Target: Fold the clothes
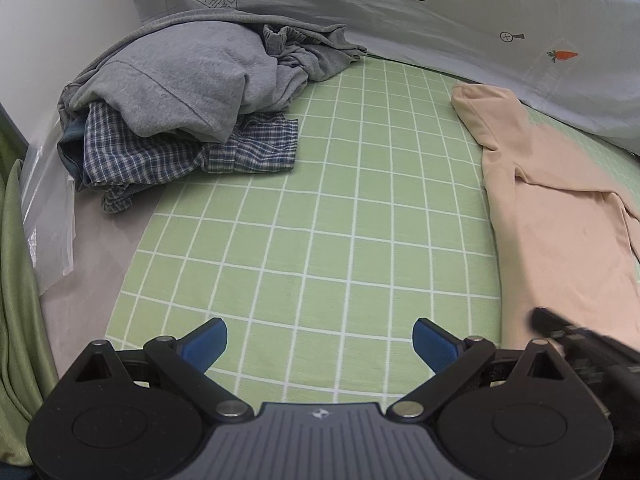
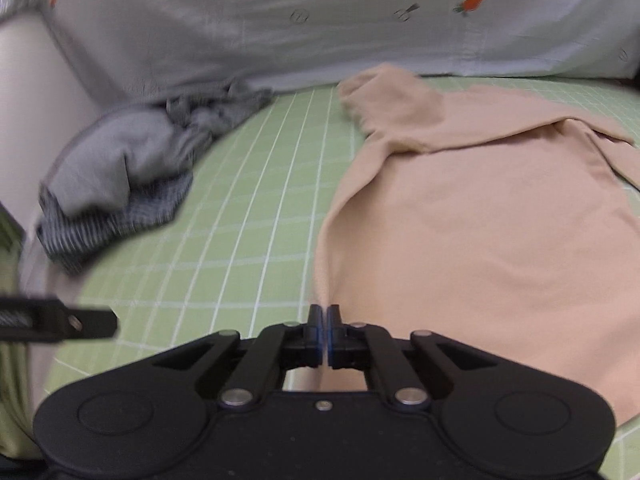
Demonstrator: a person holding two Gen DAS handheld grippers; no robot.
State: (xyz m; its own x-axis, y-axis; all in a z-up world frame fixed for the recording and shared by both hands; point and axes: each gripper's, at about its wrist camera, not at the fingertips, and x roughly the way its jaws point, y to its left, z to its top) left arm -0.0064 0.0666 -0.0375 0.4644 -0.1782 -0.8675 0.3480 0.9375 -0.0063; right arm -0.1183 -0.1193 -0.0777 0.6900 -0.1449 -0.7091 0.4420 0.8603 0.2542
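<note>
A peach long-sleeved top point(image 2: 480, 216) lies flat on the green checked sheet point(image 2: 256, 216), one sleeve folded across its chest. My right gripper point(image 2: 324, 316) is shut at the top's near left edge, where the cloth rises in a small ridge into its tips. In the left wrist view the same peach top point(image 1: 560, 216) lies at the right, and the right gripper shows as a dark blur on it point(image 1: 560, 330). My left gripper point(image 1: 320, 344) is open above bare sheet point(image 1: 320, 220), nothing between its blue pads point(image 1: 208, 340). It appears at the left edge of the right wrist view point(image 2: 80, 322).
A heap of grey clothes point(image 1: 192, 80) and a blue checked garment point(image 1: 180, 152) sits at the far left. A pale duvet with carrot prints point(image 1: 440, 20) lies along the back. A clear plastic bag point(image 1: 48, 208) and a green curtain point(image 1: 16, 280) are at the left edge.
</note>
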